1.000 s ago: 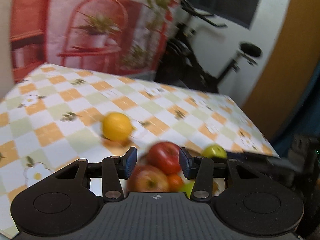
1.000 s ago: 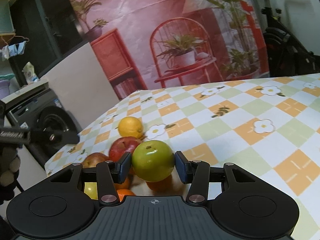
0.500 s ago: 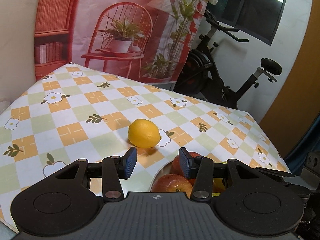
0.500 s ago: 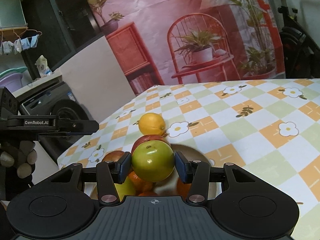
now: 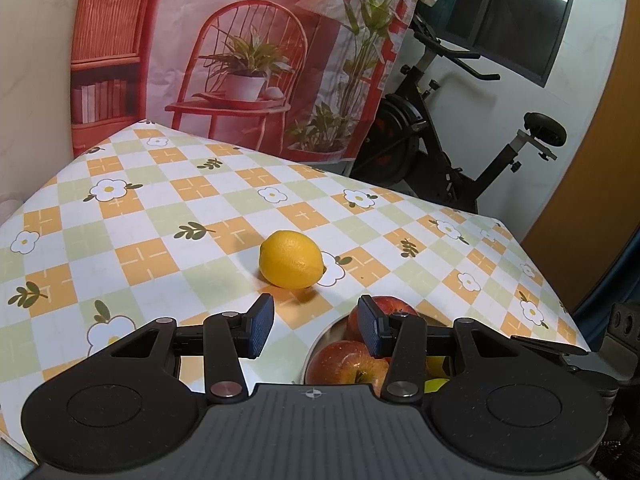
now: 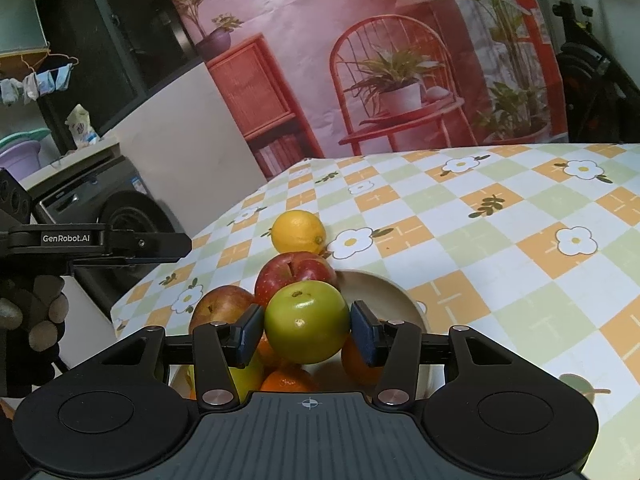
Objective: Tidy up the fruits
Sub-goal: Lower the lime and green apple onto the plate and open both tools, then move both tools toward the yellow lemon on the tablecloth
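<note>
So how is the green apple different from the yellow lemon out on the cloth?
The green apple sits clamped between the pads of the right hand-held gripper, above the bowl of fruit; the lemon lies loose on the checked tablecloth, beyond the bowl, with nothing gripping it. The apple is round, smooth and glossy, with a stem dimple; the lemon is oval with a nubbed end and a pebbled skin. Both look whole.
</note>
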Tool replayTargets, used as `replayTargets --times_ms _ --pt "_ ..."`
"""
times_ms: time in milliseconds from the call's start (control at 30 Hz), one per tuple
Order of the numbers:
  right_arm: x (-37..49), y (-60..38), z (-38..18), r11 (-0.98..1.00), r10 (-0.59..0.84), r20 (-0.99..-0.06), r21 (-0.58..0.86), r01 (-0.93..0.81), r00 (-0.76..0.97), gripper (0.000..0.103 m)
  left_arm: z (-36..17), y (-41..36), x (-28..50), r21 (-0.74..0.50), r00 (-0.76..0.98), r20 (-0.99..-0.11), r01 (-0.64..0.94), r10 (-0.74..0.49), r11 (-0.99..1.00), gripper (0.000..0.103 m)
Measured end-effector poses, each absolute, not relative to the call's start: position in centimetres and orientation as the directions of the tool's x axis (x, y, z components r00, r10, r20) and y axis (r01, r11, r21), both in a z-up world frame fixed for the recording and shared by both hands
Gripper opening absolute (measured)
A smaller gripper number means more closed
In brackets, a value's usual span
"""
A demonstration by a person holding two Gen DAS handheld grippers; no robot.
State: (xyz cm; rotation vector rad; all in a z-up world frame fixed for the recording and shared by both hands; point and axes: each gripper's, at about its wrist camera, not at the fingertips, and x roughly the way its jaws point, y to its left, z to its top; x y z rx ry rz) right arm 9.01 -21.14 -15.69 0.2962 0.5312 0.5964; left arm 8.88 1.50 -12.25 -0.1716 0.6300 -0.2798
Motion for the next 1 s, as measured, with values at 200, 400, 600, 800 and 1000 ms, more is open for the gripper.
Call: replayTargets --times_ms 200,400,600,800,1000 --pt "9.1 -21.7 -15.5 0.795 0.592 -0.375 0.417 -0.441 0.713 0.046 -12.3 1.6 8.9 -0.241 0.776 -0.555 0.194 -0.299 0.951 0.049" --pt "8.8 -22.8 -15.3 0.824 0.537 -0.345 0.409 -0.391 0.770 0.047 -12.4 1.7 9.0 -0.236 0.779 -0.557 0.185 -0.289 0.954 0.049" --pt "9.1 -24.8 -16.0 0.866 0.446 -0.345 0.399 -0.301 0.826 0.047 -12.5 1.7 8.9 -0.228 0.782 -0.560 0.171 -0.273 0.958 0.049" --pt "9.3 -26.2 -17.1 0.874 0.398 -0.344 0.426 -0.236 0.851 0.047 -12.6 1.9 9.1 -0.218 0.788 -0.564 0.148 -0.248 0.965 0.049" --pt "9.7 -26.5 -16.8 0.876 0.395 -0.338 0.420 -0.238 0.855 0.047 -12.3 2.3 9.6 -0.198 0.799 -0.559 0.132 -0.222 0.971 0.049"
